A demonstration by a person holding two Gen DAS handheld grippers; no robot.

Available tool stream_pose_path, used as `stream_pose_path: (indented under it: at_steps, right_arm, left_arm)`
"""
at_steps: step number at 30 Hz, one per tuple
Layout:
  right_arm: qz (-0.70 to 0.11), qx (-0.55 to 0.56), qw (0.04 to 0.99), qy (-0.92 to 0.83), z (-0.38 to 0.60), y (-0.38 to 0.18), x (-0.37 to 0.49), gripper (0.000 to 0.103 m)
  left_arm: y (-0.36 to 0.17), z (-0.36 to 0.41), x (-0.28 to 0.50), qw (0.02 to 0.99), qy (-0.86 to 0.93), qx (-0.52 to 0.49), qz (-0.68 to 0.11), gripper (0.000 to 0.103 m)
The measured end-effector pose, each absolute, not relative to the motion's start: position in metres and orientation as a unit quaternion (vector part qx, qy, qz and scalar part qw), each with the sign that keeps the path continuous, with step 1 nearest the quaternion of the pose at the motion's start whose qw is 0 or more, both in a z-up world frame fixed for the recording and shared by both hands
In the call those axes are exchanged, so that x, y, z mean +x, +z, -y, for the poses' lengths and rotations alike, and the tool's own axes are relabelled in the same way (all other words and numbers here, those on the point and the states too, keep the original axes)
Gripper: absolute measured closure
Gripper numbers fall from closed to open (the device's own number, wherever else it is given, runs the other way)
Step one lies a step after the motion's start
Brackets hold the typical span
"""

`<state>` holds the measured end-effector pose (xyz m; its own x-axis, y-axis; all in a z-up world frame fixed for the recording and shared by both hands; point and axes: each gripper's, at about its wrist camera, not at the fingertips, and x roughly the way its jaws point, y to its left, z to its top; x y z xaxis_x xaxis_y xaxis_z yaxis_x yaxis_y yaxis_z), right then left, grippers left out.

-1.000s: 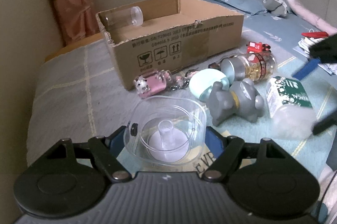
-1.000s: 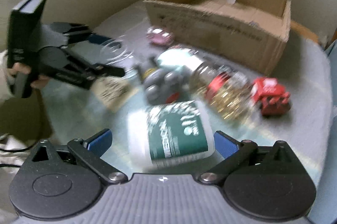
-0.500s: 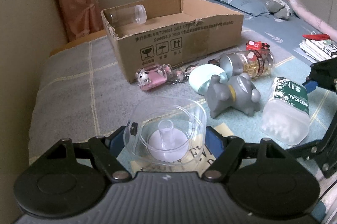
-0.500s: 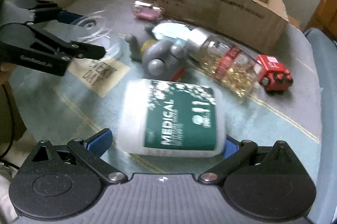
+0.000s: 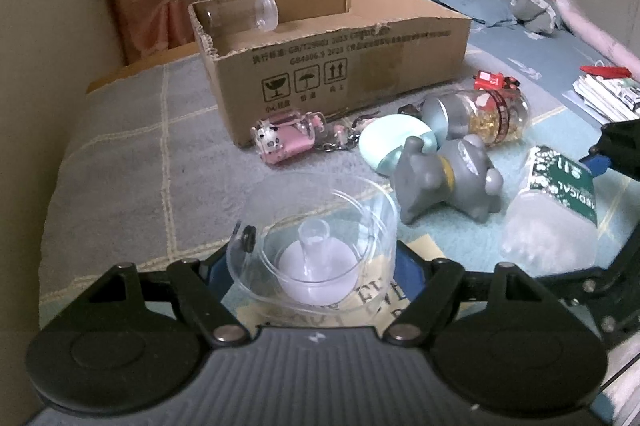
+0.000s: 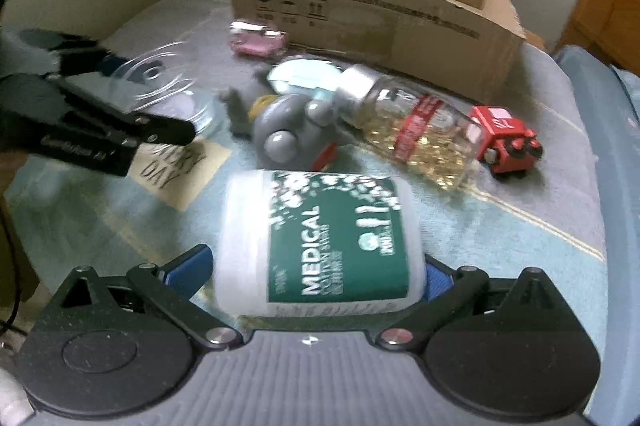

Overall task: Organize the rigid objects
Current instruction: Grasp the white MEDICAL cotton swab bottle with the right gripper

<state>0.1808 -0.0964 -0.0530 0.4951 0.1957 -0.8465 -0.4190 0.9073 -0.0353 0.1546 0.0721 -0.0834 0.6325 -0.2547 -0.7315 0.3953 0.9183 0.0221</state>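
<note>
Clutter on the bed [image 5: 132, 153] lies loose in front of the box [image 5: 340, 65], which looks meant to take it; one clear vial [image 5: 244, 13] already lies inside at the back. The left gripper [image 5: 316, 266] has its blue pads on either side of a clear cup [image 5: 316, 246] and seems closed on it, low over the bedspread and aimed towards the box. The right gripper [image 6: 316, 270] straddles the white medical tub [image 6: 320, 242], pads at or very near its sides; whether it truly grips I cannot tell. It points across the bed at the box. Between lie a grey toy [image 6: 280, 129], a capsule bottle [image 6: 408, 129], a pink toy [image 5: 284, 141] and a red toy [image 6: 506, 141].
</note>
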Motion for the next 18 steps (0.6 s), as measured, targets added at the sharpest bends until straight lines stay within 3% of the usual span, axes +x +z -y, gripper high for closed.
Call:
stream_pose_path:
  at_steps: [11,15,18]
  right_arm:
    - [-0.475,-0.132,0.854,0.166,0.088,-0.040,0.189,0.001]
    - [-0.482,-0.130,0.851,0.161,0.088,-0.041,0.189,0.014]
    - [-0.482,-0.134,0.851,0.159,0.088,-0.040,0.188,0.014]
  left_arm:
    - [-0.071,-0.072,0.151,0.901,-0.188,0.108,-0.376,0.023]
    - [-0.069,-0.071,0.153,0.900,-0.189,0.111,-0.376,0.024]
    - [-0.068,-0.072,0.154,0.898,-0.192,0.109,-0.381,0.026]
